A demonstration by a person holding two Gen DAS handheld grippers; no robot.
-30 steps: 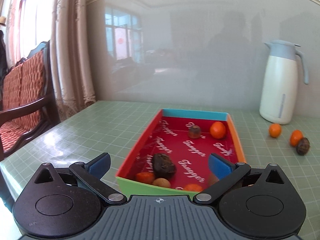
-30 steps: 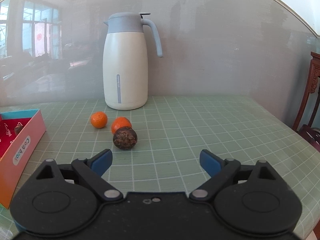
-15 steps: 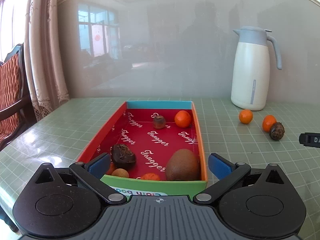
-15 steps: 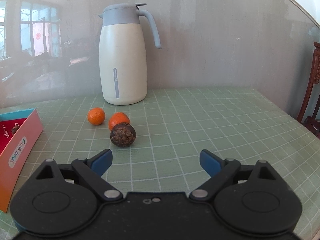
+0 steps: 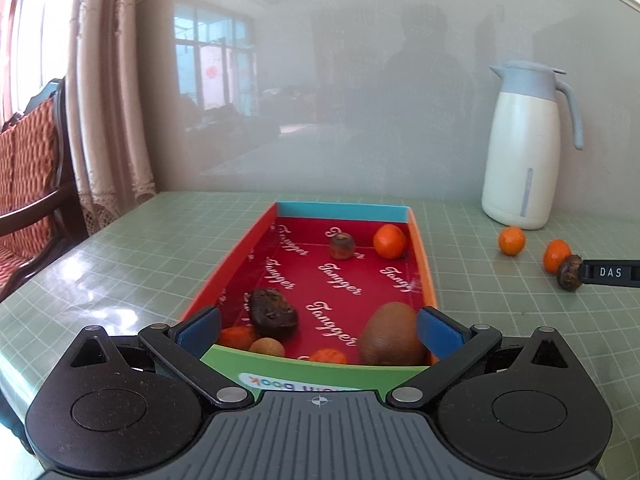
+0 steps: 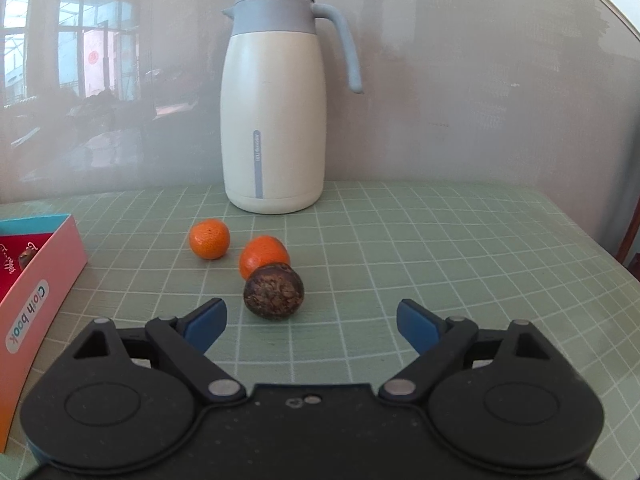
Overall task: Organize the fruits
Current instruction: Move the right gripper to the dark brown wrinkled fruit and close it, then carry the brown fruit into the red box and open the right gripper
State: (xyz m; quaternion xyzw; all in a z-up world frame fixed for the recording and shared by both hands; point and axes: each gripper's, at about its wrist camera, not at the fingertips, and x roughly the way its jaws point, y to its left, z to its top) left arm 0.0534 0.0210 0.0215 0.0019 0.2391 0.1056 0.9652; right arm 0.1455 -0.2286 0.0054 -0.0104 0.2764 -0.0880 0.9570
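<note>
Bench (image 6: 440,248): green grid cover, a white jug (image 6: 276,120) with a grey lid stood at the back by the wall.
Loose fruit: two mandarins, one (image 6: 209,239) in the open, the other (image 6: 264,256) half hidden behind a dark brown wrinkled fruit (image 6: 274,292) touching it.
Right gripper (image 6: 311,320): jaws wide apart and just closing a little, nothing between them, the brown fruit just ahead, left of centre.
Tray (image 5: 424,264): red-lined box holding a kiwi (image 5: 390,334), a mandarin (image 5: 389,241), and other fruit along the near wall, partly cut off.
Left gripper (image 5: 318,328): jaws spread wide at the tray's near corners, gripping nothing.
In the way: the jug stood close behind the loose fruit.
Hard to read: the tray's near label, partly covered.
</note>
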